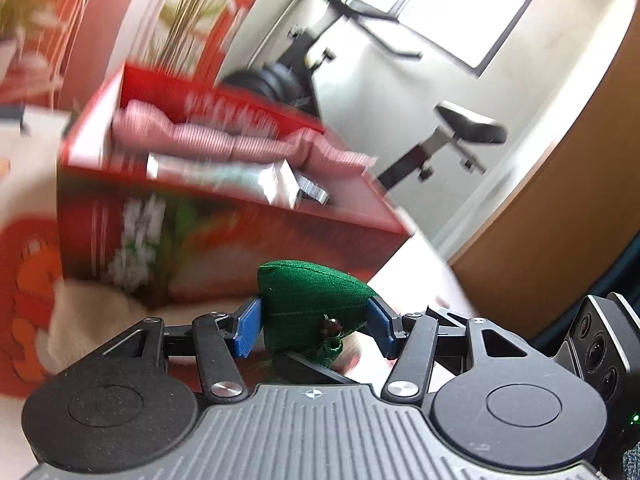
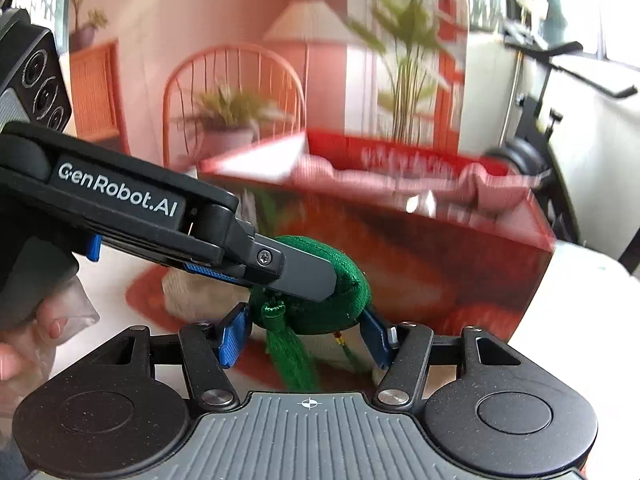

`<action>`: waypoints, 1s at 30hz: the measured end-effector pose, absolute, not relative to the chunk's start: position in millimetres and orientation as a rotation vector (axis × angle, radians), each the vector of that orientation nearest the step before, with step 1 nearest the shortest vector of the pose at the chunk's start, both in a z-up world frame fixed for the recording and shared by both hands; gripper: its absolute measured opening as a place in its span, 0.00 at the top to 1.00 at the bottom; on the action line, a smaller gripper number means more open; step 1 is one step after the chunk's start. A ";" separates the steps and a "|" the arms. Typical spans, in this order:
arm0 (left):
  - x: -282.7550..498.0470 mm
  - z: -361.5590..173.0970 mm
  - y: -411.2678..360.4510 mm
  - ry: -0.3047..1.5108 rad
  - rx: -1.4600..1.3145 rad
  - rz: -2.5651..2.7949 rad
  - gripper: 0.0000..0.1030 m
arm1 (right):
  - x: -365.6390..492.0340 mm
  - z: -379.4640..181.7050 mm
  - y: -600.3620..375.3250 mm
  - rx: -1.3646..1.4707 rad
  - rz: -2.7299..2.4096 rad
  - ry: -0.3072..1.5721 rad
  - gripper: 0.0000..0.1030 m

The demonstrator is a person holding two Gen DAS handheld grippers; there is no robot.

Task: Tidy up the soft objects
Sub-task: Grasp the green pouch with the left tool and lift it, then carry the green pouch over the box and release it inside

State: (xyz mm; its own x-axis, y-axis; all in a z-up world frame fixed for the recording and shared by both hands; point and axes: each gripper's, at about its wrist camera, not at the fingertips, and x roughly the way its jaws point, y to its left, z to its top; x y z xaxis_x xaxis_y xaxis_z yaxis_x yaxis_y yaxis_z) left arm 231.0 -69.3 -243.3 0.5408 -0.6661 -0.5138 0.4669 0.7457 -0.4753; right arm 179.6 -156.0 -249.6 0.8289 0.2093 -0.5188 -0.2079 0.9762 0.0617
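Both hand-held grippers clamp one small green stuffed fabric cushion (image 1: 310, 300) with a green tassel (image 2: 290, 354). The left gripper (image 1: 314, 320) pinches it between blue pads; the right gripper (image 2: 308, 330) squeezes it from both sides, the left one's finger lying across the top. Just beyond stands a red open-topped printed cardboard box (image 2: 420, 248) holding pink ribbed cloth (image 1: 224, 138). The near box edge is blurred. A black exercise bike (image 1: 460, 128) stands far right.

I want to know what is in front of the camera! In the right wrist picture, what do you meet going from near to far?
Right gripper → green tasselled pouch → red box → pink cloth inside the box → printed backdrop with chair, lamp and plants.
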 end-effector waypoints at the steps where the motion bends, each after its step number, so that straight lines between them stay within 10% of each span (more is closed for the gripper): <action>1: 228.6 -233.9 -69.1 0.711 -0.294 -0.686 0.43 | 178.6 -240.8 -156.4 0.000 0.221 0.532 0.46; 19: 246.6 -82.0 -86.7 0.356 -0.185 -0.681 0.43 | 224.9 -94.3 -179.2 -0.161 0.232 0.227 0.51; 30: 298.6 -110.1 -124.0 0.419 -0.197 -0.762 0.43 | 255.0 -99.7 -225.3 -0.178 0.155 0.262 0.51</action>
State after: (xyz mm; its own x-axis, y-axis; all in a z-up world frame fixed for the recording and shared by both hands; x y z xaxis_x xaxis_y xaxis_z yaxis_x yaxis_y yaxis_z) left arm 298.6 -124.0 -110.1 0.6459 -0.7039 -0.2955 0.6265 0.7099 -0.3217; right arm 255.0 -225.3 -99.7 0.9542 0.1284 -0.2701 -0.1746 0.9724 -0.1547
